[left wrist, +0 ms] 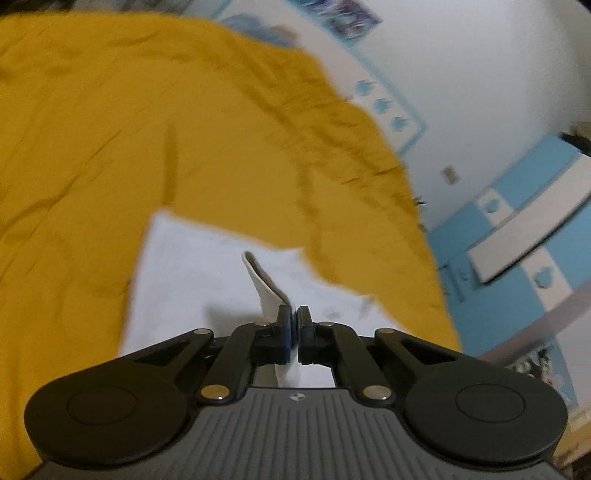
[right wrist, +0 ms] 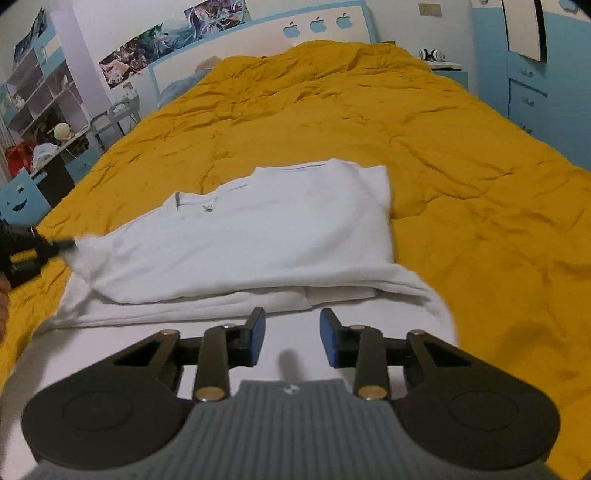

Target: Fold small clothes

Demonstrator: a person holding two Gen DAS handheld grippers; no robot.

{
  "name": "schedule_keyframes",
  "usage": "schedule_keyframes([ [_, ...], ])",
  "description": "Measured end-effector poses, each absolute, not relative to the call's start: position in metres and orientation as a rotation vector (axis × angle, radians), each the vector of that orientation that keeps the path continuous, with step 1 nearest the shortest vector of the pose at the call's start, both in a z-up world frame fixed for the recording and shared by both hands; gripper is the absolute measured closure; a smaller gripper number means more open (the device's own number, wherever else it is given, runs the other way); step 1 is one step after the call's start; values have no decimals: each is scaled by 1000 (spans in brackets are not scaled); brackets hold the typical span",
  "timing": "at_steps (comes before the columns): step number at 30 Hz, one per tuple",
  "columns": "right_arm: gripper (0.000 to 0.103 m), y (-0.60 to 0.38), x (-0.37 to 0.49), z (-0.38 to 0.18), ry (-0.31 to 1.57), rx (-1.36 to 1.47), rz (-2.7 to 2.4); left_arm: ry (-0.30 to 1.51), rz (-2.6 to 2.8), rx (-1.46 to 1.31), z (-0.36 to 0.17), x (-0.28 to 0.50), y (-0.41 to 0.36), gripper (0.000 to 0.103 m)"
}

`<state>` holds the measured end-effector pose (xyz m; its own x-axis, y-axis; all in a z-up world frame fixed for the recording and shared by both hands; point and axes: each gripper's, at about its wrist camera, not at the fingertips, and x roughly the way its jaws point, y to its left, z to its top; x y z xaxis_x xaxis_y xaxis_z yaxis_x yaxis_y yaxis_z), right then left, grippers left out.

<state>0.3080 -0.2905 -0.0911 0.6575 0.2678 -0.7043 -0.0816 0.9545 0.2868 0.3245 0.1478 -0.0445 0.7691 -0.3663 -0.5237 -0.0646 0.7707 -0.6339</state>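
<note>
A white shirt (right wrist: 258,236) lies partly folded on the yellow bedspread (right wrist: 369,110), collar toward the headboard. My right gripper (right wrist: 291,321) hovers open over the shirt's near edge, with nothing between its blue pads (right wrist: 258,332). At the shirt's left corner, the left gripper (right wrist: 29,251) shows as a dark shape at the frame edge. The left wrist view is blurred: the left gripper (left wrist: 294,314) is shut on a raised strip of the white shirt (left wrist: 192,266), which stands up from the jaws.
The bedspread (left wrist: 110,129) covers the whole bed. A headboard (right wrist: 317,24) with apple cut-outs stands at the far end. Blue cabinets (right wrist: 535,92) line the right side, a nightstand with headphones (right wrist: 432,55) sits far right, and cluttered shelves (right wrist: 40,96) stand at the left.
</note>
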Motion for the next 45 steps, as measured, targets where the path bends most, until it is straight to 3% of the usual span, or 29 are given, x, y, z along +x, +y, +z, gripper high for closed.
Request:
schedule_keyframes([
  [7,76,-230,337,-101,810,269,403,564,-292,-590,39,321,104,101],
  [11,76,-237,355,-118,834,239,264,525,-236,-547,54,311,111,101],
  [16,77,-309,347,-116,777,285,-4,666,-88,-540,5,305,144,101],
  [20,93,-342,337,-125,824,320,-52,815,15,-511,-60,304,154,101],
  [24,95,-348,334,-127,856,303,-63,933,81,-500,-112,307,162,103],
  [28,91,-354,317,-122,910,250,-36,923,61,-446,-116,307,158,102],
  [30,77,-353,309,-110,918,247,-18,926,59,-434,-115,309,158,102],
  [36,77,-335,328,-78,836,172,68,916,59,-427,-116,311,155,101],
  [44,79,-322,393,-110,907,187,93,911,54,-401,-120,308,155,99],
  [45,87,-321,398,-119,936,177,77,912,53,-395,-121,307,154,99],
])
